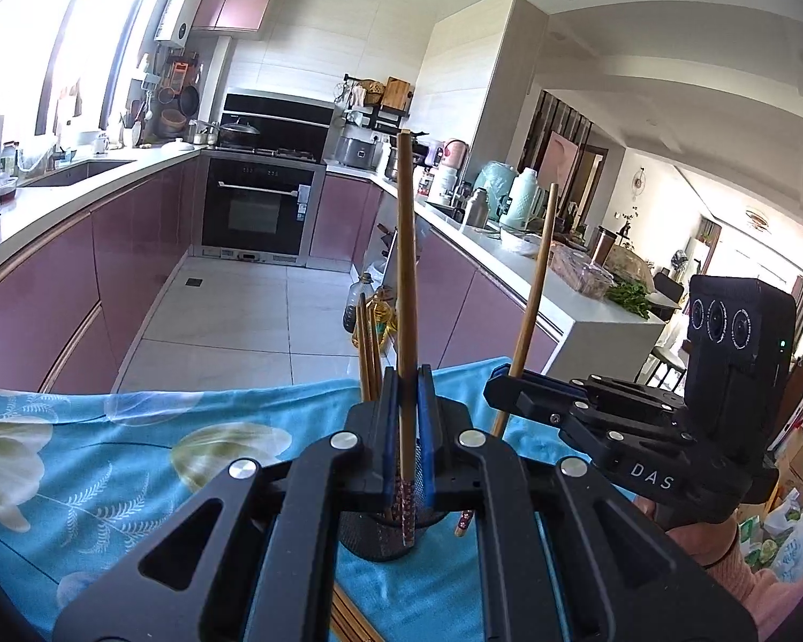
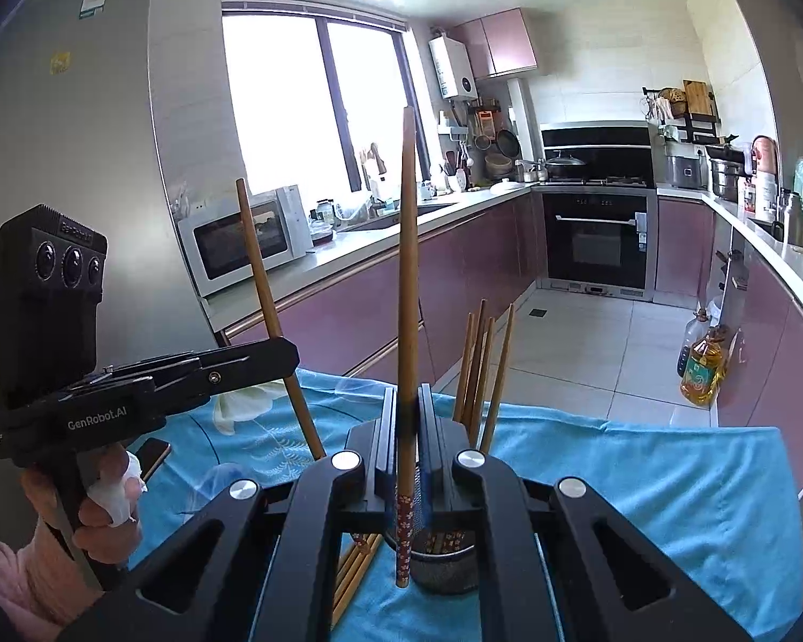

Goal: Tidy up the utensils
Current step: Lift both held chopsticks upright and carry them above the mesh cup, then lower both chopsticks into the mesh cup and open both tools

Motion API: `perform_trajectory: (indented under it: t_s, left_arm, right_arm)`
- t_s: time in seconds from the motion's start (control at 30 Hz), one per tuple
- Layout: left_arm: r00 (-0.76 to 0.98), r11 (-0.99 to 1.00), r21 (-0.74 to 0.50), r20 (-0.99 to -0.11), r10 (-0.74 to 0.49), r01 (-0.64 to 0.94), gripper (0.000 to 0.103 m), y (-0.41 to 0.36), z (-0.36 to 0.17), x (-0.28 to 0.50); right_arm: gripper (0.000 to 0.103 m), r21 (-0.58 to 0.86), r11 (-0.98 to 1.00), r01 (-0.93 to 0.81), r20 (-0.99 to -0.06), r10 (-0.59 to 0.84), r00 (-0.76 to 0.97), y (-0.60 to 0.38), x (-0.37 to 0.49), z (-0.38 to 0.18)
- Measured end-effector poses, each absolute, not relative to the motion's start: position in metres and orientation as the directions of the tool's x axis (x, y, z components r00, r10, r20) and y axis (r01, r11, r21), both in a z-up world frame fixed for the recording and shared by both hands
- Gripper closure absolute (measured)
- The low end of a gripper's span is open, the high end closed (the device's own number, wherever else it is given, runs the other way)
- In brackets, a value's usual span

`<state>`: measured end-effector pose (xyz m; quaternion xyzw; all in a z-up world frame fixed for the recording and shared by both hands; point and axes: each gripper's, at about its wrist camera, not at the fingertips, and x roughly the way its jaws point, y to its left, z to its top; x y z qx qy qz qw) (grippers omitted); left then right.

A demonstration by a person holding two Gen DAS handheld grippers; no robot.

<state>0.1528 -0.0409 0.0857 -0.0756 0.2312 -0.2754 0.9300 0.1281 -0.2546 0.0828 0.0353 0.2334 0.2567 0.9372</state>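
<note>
My left gripper is shut on a wooden chopstick that stands nearly upright, its patterned end low over a dark mesh holder. Beside it, my right gripper is shut on a second chopstick, tilted to the right. In the right wrist view the right gripper grips its chopstick above the holder. The left gripper holds the other chopstick at the left. Several chopsticks stand in the holder. A few loose chopsticks lie on the blue flowered cloth.
A phone lies on the cloth by the left hand. Oil bottles stand on the floor past the table's far edge. Pink kitchen cabinets, an oven and a microwave lie beyond; a tall fridge stands at the left.
</note>
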Motion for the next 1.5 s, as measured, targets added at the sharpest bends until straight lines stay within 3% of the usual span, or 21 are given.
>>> perform_trajectory:
  t_s: [0.5,1.17,1.4,1.5]
  left_arm:
    - [0.756,0.869,-0.208,-0.428,-0.494,0.450,0.096,-0.063,0.077,0.184]
    - [0.640,0.864,-0.177,-0.604,-0.474,0.472,0.095,-0.078,0.017,0.221]
    - [0.623,0.868,-0.187,-0.628,-0.466,0.461,0.095,-0.082,0.006,0.233]
    - [0.620,0.867,-0.195,-0.628,-0.470,0.459,0.095,-0.081,0.002,0.234]
  right_arm:
    - [0.097,0.164,0.893,-0.418,-0.441,0.446,0.779,-0.253,0.160,0.075]
    - [0.096,0.202,0.903,-0.379,-0.651,0.413,0.637,-0.251,0.189,0.008]
    - [0.094,0.232,0.906,-0.353,-0.647,0.415,0.640,-0.256,0.193,0.007]
    - [0.087,0.239,0.906,-0.350,-0.639,0.418,0.646,-0.258,0.191,0.007]
